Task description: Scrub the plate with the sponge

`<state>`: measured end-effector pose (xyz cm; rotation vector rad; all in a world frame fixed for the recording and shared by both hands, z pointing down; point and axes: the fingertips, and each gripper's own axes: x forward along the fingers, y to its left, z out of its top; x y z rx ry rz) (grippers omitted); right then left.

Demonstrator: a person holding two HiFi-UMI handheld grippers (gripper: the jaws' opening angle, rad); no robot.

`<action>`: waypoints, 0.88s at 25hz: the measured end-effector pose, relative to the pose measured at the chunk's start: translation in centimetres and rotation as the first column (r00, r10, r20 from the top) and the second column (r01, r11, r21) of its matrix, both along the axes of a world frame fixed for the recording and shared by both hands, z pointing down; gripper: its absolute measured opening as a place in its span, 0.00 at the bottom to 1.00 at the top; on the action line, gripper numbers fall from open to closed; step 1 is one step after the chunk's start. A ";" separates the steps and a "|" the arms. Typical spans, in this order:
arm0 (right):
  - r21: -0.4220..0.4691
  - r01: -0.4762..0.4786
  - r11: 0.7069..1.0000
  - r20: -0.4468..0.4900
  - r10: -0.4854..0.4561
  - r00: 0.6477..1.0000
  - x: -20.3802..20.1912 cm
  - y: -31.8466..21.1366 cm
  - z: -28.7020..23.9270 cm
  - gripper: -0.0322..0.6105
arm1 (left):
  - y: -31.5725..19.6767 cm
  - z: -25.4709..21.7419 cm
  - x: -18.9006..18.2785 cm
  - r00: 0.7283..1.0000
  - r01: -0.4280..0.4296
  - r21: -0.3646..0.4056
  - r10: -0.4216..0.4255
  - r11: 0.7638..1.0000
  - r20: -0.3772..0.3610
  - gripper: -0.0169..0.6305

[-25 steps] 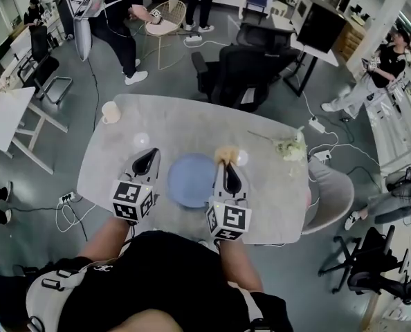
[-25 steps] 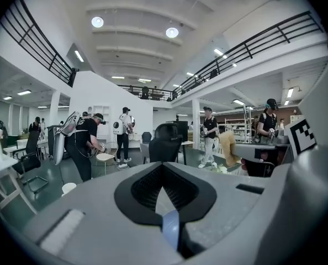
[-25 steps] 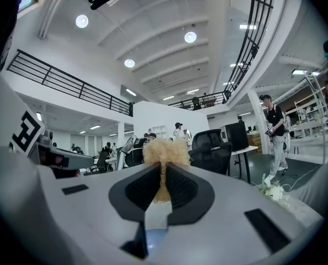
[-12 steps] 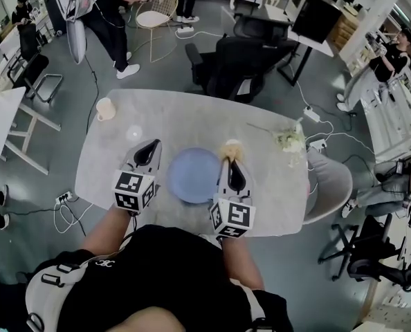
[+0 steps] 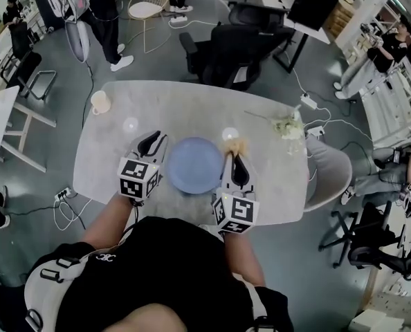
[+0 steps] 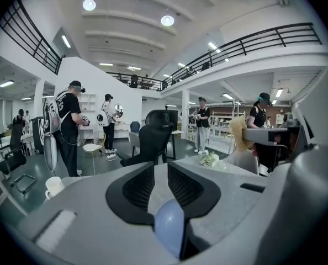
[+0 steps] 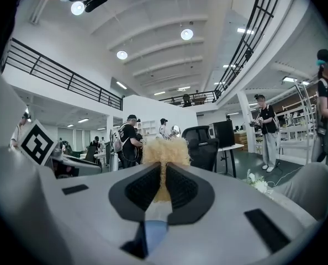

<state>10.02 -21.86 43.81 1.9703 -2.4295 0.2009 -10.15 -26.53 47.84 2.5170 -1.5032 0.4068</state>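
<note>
A round blue plate [image 5: 195, 164] lies flat on the grey table [image 5: 185, 113] between my two grippers. My right gripper [image 5: 234, 156] sits at the plate's right edge, shut on a fuzzy yellow sponge [image 5: 237, 145] that sticks out past its tips. The right gripper view shows the sponge [image 7: 164, 149] clamped in the right gripper [image 7: 163, 167], with a bit of plate [image 7: 153, 233] below. My left gripper [image 5: 153, 144] rests at the plate's left edge. In its own view the left gripper [image 6: 161, 167] has jaws almost together with nothing clamped. The plate rim [image 6: 168, 228] shows beneath them.
A cream mug [image 5: 99, 102] stands at the table's far left. Two small clear glass items [image 5: 130, 124] [image 5: 230, 134] sit beyond the plate, and a bunch of pale flowers [image 5: 288, 127] lies at the right. A black office chair [image 5: 223, 47] and a grey chair [image 5: 328, 175] flank the table. People stand around.
The head view has shifted slightly. Both grippers keep their places on either side of the plate, and the sponge stays clamped in the right one.
</note>
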 end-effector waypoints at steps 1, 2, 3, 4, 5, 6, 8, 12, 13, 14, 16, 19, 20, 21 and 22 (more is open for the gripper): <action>-0.001 -0.006 1.000 -0.001 0.006 1.000 0.1 0.1 0.0 0.10 | -0.2 0.6 0.0 1.000 -0.003 -0.016 0.003 1.000 0.003 0.13; -0.002 -0.011 1.000 -0.003 0.011 1.000 0.3 0.2 0.0 0.10 | -0.3 1.3 0.1 1.000 -0.007 -0.032 0.007 0.999 0.003 0.13; -0.001 -0.017 1.000 -0.006 0.017 1.000 0.4 0.3 0.0 0.10 | -0.5 1.9 0.1 1.000 -0.010 -0.050 0.010 0.999 0.000 0.13; -0.001 -0.022 1.000 -0.011 0.022 1.000 0.5 0.5 0.0 0.10 | -0.6 2.7 0.1 1.000 -0.012 -0.070 0.012 0.997 -0.006 0.13; -0.002 -0.027 1.000 -0.017 0.027 0.999 0.6 0.7 0.0 0.10 | -0.6 3.4 0.0 1.000 -0.014 -0.093 0.013 0.996 -0.013 0.13; -0.004 -0.031 1.000 -0.023 0.031 0.999 0.7 1.0 0.1 0.10 | -0.6 4.2 0.0 1.000 -0.017 -0.119 0.015 0.993 -0.022 0.13; -0.015 -0.045 0.999 -0.028 0.044 0.999 1.1 1.6 0.5 0.10 | -0.5 5.9 0.1 0.999 -0.028 -0.172 0.021 0.985 -0.042 0.13; -0.036 -0.087 0.996 -0.031 0.086 0.996 2.4 2.6 1.0 0.10 | -0.2 9.3 0.6 0.999 -0.047 -0.248 0.046 0.968 -0.011 0.13; -0.039 -0.095 0.995 -0.033 0.094 0.995 2.7 2.7 1.1 0.10 | -0.1 10.2 0.7 0.999 -0.049 -0.261 0.053 0.964 0.009 0.13; -0.042 -0.103 0.994 -0.034 0.101 0.994 2.9 2.9 1.2 0.10 | -0.1 11.2 0.7 0.998 -0.049 -0.275 0.059 0.960 0.029 0.13; -0.048 -0.116 0.992 -0.036 0.114 0.993 3.2 3.1 1.4 0.10 | -0.1 13.4 0.7 0.995 -0.041 -0.298 0.064 0.954 0.070 0.13; -0.059 -0.136 0.989 -0.043 0.134 0.990 3.6 3.5 1.7 0.10 | -0.3 16.5 0.6 0.994 -0.022 -0.328 0.056 0.945 0.095 0.13; -0.063 -0.143 0.988 -0.044 0.140 0.989 3.8 3.7 1.8 0.10 | -0.3 17.3 0.6 0.994 -0.020 -0.341 0.056 0.940 0.095 0.13; -0.067 -0.149 0.987 -0.045 0.146 0.988 3.9 4.0 1.9 0.10 | -0.2 18.2 0.6 0.994 -0.019 -0.356 0.056 0.934 0.095 0.13; -0.072 -0.154 0.985 -0.046 0.151 0.987 4.0 4.2 2.0 0.10 | -0.1 19.0 0.5 0.994 -0.016 -0.372 0.054 0.928 0.093 0.13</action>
